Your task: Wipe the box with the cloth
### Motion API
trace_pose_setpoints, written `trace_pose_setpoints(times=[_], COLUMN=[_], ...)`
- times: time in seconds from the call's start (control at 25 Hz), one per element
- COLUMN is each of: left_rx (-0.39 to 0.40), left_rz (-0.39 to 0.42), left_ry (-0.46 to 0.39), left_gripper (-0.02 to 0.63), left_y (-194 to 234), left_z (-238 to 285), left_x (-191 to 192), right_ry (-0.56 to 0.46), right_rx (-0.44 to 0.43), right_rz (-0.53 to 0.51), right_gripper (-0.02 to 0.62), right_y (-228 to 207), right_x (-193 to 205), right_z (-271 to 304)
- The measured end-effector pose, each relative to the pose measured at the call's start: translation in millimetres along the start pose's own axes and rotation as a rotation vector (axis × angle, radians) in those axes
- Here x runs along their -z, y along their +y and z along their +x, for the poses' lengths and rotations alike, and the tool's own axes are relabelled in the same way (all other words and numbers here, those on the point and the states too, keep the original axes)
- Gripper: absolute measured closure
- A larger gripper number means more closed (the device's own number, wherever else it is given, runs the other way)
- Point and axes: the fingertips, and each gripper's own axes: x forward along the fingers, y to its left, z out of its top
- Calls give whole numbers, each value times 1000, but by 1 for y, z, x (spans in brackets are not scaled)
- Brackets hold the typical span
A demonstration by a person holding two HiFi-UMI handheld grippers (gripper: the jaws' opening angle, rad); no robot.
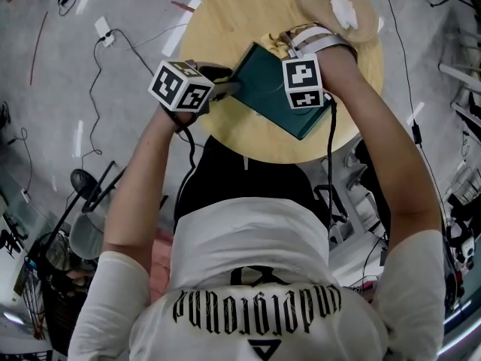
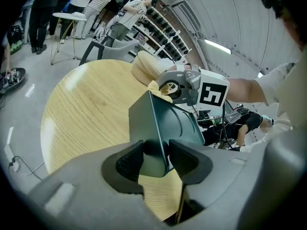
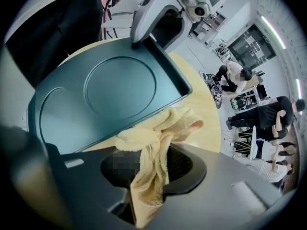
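Now the wiping step is in hand, I judge. The left gripper (image 2: pixel 156 159), jaws rather wide, is clamped on the 9 o'clock corner of the green box (image 1: pixel 274 89) and steadies it on the table (image 1: pixel 225 21). The right gripper (image 3: pixel 148 169) pinches the yellow cloth (image 3: pixel 158 138), which touches the box's 1 o'clock edge. Next, the cloth should probably be dragged across the lid, with light pressure.

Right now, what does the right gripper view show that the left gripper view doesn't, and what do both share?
Only the right gripper view: the right gripper shut on the yellow cloth. Only the left gripper view: the right gripper's marker cube, and the pads of the left gripper pressing an edge of the box. Both: the dark green box, the left gripper holding it, the round wooden table.
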Motion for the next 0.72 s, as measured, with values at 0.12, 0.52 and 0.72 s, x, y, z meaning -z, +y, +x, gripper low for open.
trace_pose_setpoints(times=[0.12,0.52,0.72], left_rx=[-1,-12,-28], left_rz=[1,-24,-26], left_ry=[0,5,14], left_gripper=[426,426,428], left_y=[0,9,8], left_z=[-2,-2,1], left_x=[1,2,0], right_ry=[10,3,8], right_rx=[-19,-141,-166], right_rz=[0,54,181], right_gripper=[474,474,473], right_y=[20,117,163], right_x=[9,53,76], right_z=[-6,-27,-38])
